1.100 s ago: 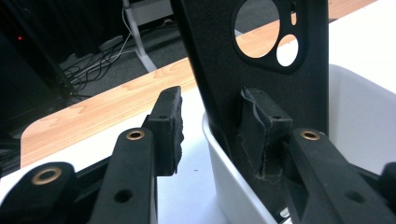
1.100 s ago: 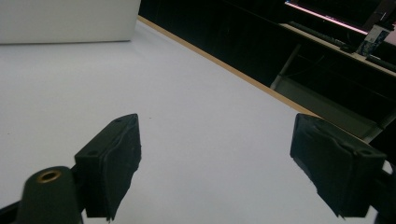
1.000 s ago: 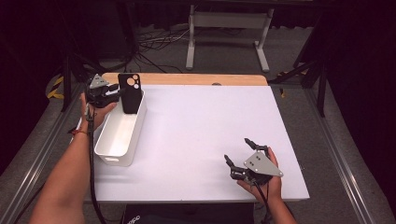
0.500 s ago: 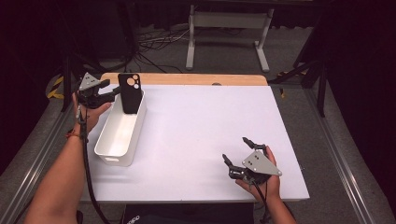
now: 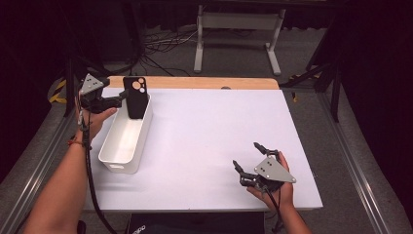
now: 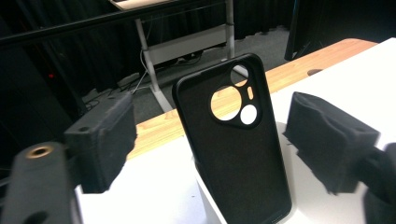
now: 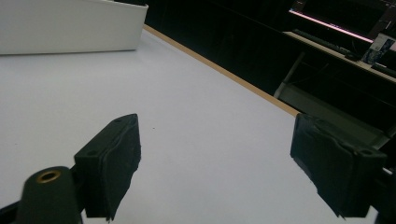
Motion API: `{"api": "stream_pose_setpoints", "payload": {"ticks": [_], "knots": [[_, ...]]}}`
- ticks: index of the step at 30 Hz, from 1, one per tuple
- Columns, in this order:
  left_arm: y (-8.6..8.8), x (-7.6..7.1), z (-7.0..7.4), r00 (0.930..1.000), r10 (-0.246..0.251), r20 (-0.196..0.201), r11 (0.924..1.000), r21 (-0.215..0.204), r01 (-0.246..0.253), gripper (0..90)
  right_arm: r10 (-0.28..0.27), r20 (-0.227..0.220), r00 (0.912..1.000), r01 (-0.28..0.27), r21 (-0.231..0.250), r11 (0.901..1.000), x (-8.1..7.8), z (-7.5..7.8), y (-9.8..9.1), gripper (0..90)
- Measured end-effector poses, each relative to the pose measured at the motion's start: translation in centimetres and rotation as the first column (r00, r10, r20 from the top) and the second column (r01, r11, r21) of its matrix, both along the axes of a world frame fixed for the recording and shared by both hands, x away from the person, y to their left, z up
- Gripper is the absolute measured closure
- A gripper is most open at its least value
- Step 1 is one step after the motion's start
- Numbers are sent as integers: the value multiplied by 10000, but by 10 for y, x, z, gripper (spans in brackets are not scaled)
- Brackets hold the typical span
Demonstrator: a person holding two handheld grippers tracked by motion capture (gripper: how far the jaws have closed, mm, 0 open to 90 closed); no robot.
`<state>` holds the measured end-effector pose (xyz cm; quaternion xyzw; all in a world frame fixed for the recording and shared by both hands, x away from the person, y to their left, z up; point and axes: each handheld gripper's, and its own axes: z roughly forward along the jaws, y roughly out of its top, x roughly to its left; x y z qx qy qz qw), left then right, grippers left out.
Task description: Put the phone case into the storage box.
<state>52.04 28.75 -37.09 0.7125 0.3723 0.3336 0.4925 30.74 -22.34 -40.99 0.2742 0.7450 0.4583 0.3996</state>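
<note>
A: Left gripper [image 6: 205, 140] first. Fingers [image 6: 100, 140] spread wide, released. The phone case [image 6: 233, 144] stands between them, touching neither pad as far as I can see.

B: And the case itself?

A: Upright, slightly tilted, its lower end down inside the far end of the white bin [image 5: 125, 139], leaning on the end wall. Camera cut-outs at the top. From the high view the left gripper [image 5: 119, 101] sits just beside the case, on the bin's left.

B: Right side?

A: Right gripper [image 5: 249, 158] low over the near right part of the worktop [image 5: 204, 131], fingers [image 7: 109, 158] parted, nothing in them, well apart from the bin.

B: Step in hand?

A: My reading: the placing of the case in the bin is at its end. It stands unsupported by the gripper.

B: Next move?

A: Likely a straight draw-back of the left gripper, with both pads kept off the case. It leans on one wall, so a brush could tip it. Right hand has nothing to do.
</note>
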Motion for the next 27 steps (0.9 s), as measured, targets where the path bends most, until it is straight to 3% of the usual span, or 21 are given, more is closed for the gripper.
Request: {"api": "stream_pose_setpoints", "payload": {"ticks": [9,15,27], "knots": [[-3,-1,-2,9998,-195,-47,9997,-176,194,55,-112,-29,9999,112,-11,9999,0,0,-5,168],[0,-5,1,9992,-403,-13,9980,-498,402,45,-110,-51,9999,110,-27,9999,0,-1,-4,168],[-8,-20,7,9977,-566,379,9973,-440,582,44,-143,-89,9999,143,-49,9999,2,-1,-7,158]]}}
